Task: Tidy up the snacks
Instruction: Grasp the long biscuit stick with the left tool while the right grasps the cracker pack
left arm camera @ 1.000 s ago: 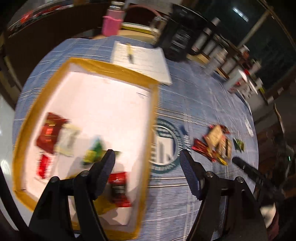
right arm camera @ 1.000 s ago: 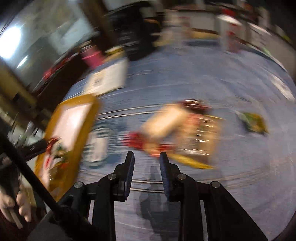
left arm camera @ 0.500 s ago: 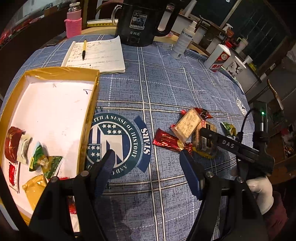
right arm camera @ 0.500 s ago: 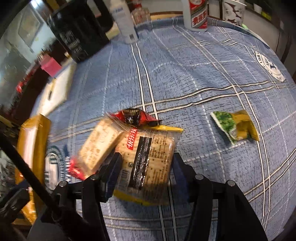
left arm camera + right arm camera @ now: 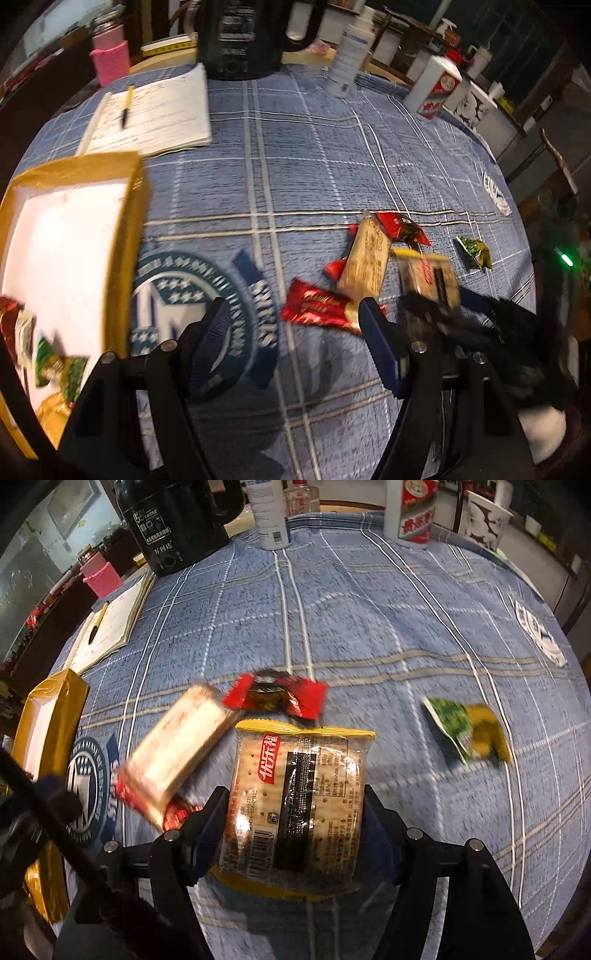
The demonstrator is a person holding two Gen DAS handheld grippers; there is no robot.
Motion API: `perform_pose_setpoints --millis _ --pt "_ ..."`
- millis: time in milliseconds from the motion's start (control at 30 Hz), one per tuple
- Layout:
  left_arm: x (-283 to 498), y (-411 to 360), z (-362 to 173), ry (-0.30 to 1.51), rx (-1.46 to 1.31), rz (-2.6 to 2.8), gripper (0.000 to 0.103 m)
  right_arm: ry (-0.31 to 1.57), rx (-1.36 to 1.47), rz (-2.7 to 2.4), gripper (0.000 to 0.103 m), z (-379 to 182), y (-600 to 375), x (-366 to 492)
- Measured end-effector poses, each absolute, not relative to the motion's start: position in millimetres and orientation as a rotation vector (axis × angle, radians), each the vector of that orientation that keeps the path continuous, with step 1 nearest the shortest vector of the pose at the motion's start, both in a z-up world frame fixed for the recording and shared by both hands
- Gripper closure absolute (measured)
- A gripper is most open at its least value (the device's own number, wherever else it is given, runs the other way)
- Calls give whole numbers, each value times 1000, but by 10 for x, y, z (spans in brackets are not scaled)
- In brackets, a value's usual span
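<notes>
With the right gripper (image 5: 293, 823) standing wide around the cracker pack (image 5: 295, 805) low in frame, having just been opening, and the left gripper (image 5: 291, 343) gaping empty, a hard squeeze is risking crushed crackers or nudging the tan bar (image 5: 177, 746).

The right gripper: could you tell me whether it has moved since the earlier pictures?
Yes. The right gripper has come down and forward over the cracker pack, which now lies between its jaws; these have just been opening.

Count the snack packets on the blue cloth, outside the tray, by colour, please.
Red packets: 2
Tan packet: 1
Yellow-edged cracker packet: 1
Green-and-yellow packet: 1
Total: 5
</notes>
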State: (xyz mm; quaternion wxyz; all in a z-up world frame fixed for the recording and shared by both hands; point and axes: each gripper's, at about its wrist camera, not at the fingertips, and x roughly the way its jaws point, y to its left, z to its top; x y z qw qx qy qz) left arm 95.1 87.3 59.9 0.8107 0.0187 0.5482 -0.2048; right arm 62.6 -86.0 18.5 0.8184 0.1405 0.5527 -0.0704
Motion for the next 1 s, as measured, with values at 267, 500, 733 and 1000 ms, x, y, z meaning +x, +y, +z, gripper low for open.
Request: perform_pose_setpoints --millis 267,500,733,1000 --pt "1100 286 384 1171 197 -470 30 1178 344 -142 33 232 -1033 225" --pt "1019 25 332 1148 265 -486 31 1157 346 -160 33 273 -1162 14" --pt "960 -210 217 1154 353 -507 46 1155 370 -161 33 250 -1218 -49" --pt "980 -230 245 1129 323 -498 82 1152 372 -145 33 254 -1207 -59"
